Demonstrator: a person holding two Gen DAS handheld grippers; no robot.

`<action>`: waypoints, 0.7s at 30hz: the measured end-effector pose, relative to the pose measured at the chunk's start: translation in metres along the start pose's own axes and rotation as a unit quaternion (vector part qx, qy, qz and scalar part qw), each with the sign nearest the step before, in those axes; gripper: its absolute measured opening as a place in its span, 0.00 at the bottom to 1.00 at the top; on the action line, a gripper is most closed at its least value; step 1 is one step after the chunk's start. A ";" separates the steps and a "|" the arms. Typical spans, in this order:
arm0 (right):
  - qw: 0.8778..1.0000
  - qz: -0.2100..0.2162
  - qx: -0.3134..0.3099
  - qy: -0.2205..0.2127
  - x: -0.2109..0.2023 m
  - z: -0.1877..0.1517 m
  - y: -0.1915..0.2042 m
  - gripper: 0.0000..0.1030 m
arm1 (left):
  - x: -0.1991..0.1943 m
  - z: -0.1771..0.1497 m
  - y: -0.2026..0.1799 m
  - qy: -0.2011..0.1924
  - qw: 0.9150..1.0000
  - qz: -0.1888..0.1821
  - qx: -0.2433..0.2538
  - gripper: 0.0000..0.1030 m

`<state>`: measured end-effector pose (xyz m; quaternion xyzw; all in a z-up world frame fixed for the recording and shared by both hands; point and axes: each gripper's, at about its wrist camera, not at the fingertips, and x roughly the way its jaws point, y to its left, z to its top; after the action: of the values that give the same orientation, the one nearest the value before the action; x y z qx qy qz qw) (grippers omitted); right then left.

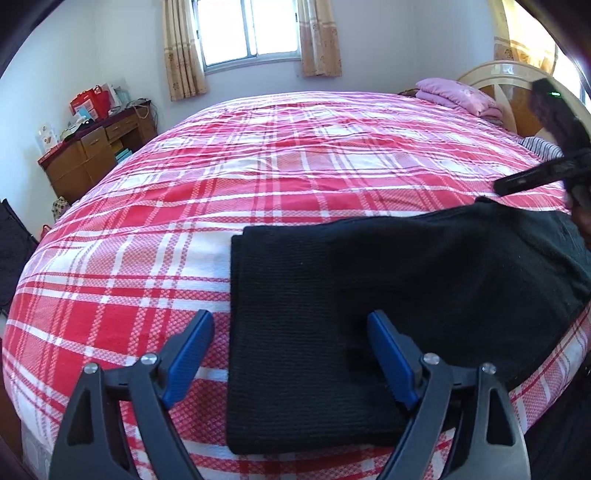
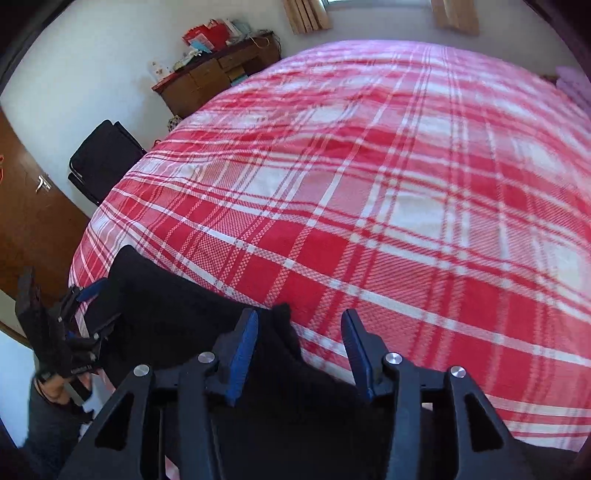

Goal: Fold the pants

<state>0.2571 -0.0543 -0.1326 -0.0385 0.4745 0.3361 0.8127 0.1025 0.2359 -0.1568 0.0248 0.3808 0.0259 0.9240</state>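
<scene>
We lose the black pants (image 1: 369, 295) past the right edge in the left view; right view blurred across the bed (image 2: 406, 184); desk clutter (image 1: 88, 107) unreadable.

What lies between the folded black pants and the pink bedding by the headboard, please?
Only bare checked bedspread lies between the black pants and the pink bedding; the left wrist view shows this.

A bright bedroom with pale walls. A wide bed (image 1: 280, 155) under a red-and-white plaid cover fills the view. Behind it, a daylit window (image 1: 245, 29) between beige curtains (image 1: 183, 55) — at left, a cluttered wooden desk (image 1: 92, 151); a brown door (image 2: 29, 218).
</scene>
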 end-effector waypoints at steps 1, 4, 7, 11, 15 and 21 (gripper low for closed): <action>1.000 -0.011 -0.010 -0.009 -0.010 -0.004 0.000 0.48 | -0.003 0.002 0.000 -0.003 1.000 0.009 0.000 0.85; 0.999 -0.017 -0.024 -0.027 -0.035 -0.017 -0.005 0.48 | -0.015 0.007 -0.004 -0.021 0.999 0.029 0.004 0.85; 0.998 -0.011 -0.046 -0.039 -0.049 -0.035 0.001 0.48 | -0.026 0.012 -0.013 -0.039 0.999 0.016 0.008 0.85; 0.994 -0.016 -0.108 -0.029 -0.050 -0.067 0.018 0.48 | -0.021 0.009 -0.042 -0.029 0.998 -0.005 0.055 0.89; 0.988 -0.063 -0.136 0.022 -0.027 -0.100 0.012 0.48 | 0.001 -0.004 -0.054 0.009 0.996 0.006 0.083 0.91; 0.995 -0.039 -0.092 -0.019 -0.057 -0.113 -0.017 0.48 | -0.008 -0.003 -0.045 -0.003 0.998 0.013 0.065 0.97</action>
<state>0.1644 -0.1392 -0.1534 -0.1255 0.4244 0.3468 0.8269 0.0962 0.1908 -0.1567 0.0900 0.3782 0.0129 0.9212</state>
